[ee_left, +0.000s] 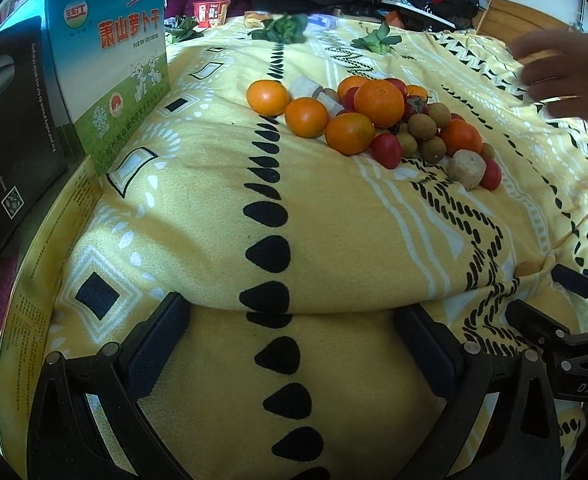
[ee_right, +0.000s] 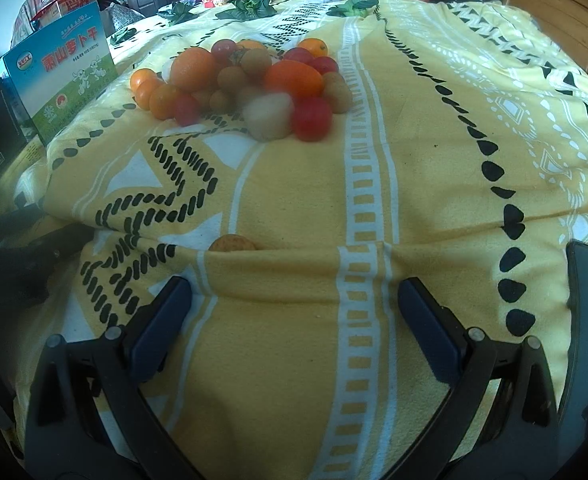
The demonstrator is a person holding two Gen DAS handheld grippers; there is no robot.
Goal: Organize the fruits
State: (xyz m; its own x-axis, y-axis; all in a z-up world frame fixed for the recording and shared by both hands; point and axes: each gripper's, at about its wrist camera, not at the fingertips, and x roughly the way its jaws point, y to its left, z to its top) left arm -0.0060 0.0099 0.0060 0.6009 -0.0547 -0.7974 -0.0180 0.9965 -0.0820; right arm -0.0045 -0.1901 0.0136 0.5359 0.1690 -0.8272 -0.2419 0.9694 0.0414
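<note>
the left gripper [ee_left: 292,336] is hanging low over the yellow cloth [ee_left: 334,232], jaws spread wide and pinching nothing. the right gripper [ee_right: 294,312] is doing likewise, fingers well apart and bare. just ahead of the right gripper, a lone fruit [ee_right: 232,244] is sitting half tucked behind a fold. further ahead of both, the fruit pile [ee_left: 374,120] is lying on the cloth: oranges [ee_left: 379,103], red tomatoes [ee_left: 386,150], brown longans [ee_left: 422,126] and pale peeled chunks [ee_left: 467,168], all touching. left of the pile a box [ee_left: 110,68] is standing upright. beyond, leafy greens [ee_left: 284,28] are lying near a red cup [ee_left: 211,12].
</note>
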